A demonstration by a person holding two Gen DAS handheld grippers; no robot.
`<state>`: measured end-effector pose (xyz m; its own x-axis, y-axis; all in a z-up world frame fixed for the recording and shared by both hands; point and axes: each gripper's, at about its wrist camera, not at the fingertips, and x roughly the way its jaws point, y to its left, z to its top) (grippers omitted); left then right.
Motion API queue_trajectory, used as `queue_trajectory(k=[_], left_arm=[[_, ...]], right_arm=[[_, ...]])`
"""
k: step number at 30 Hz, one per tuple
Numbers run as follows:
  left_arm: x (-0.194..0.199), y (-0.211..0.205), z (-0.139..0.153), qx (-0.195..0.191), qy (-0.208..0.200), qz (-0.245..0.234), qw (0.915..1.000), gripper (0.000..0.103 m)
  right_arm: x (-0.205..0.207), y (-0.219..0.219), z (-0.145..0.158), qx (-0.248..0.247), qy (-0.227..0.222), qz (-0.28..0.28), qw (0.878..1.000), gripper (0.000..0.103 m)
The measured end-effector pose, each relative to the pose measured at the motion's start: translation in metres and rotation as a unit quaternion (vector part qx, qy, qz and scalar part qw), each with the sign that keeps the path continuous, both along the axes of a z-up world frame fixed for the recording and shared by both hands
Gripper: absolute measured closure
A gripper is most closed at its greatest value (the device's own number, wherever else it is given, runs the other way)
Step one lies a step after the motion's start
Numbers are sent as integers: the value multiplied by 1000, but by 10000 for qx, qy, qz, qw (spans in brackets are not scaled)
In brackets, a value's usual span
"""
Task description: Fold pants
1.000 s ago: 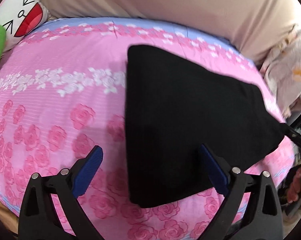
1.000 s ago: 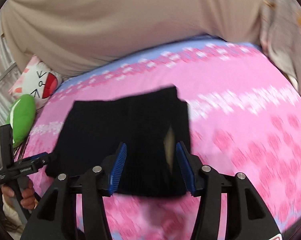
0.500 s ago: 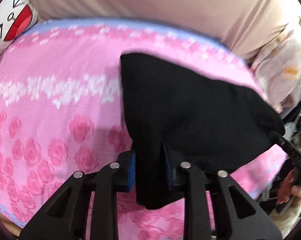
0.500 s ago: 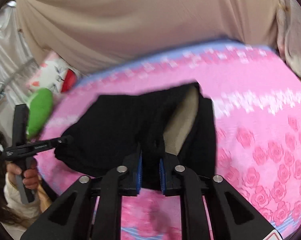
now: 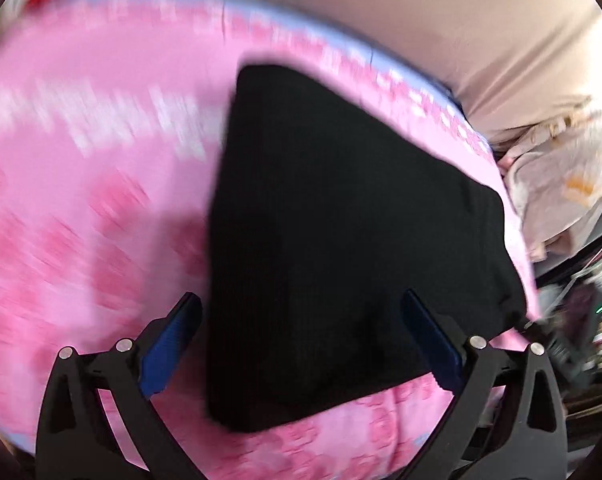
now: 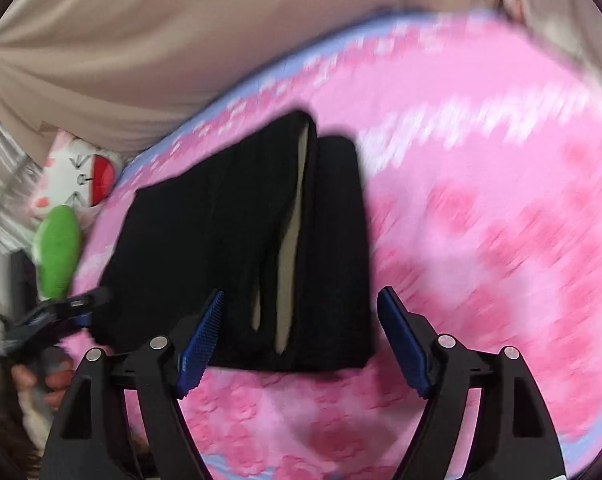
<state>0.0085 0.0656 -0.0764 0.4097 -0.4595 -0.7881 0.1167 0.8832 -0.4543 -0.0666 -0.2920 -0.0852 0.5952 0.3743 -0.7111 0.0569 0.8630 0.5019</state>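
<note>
The black pants (image 5: 341,248) lie folded on the pink rose-print bed cover (image 5: 81,208). My left gripper (image 5: 301,336) is open, its blue pads either side of the near end of the pants. In the right wrist view the pants (image 6: 229,240) show folded layers with a pale lining (image 6: 291,240) in the gaps. My right gripper (image 6: 301,336) is open and straddles their near edge. The left gripper (image 6: 57,316) shows at the pants' left corner in that view. Both views are motion-blurred.
A beige curtain (image 6: 181,40) hangs behind the bed. A white cat pillow (image 6: 77,184) and a green plush (image 6: 57,252) lie at the bed's left end. Pale bedding (image 5: 561,184) is heaped at the right end. The bed's near edge is just below both grippers.
Half a second ago both grippers were shut on the pants' near edge and lifting it. Now both have opened and let go, and the pants lie flat again.
</note>
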Motion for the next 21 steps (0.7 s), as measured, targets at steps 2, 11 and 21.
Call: queue_trajectory(k=[2, 11, 21], left_arm=[[-1, -3, 6, 18, -233, 46, 9997, 8], [-9, 29, 63, -41, -624, -222, 9978, 83], [-52, 18, 32, 946, -584, -371, 9931, 13]], right_arm=[[-1, 3, -4, 73, -143, -23, 9999, 23], [-10, 24, 57, 583, -869, 450, 9935, 68], [-45, 22, 12, 350, 3, 153, 9993, 36]])
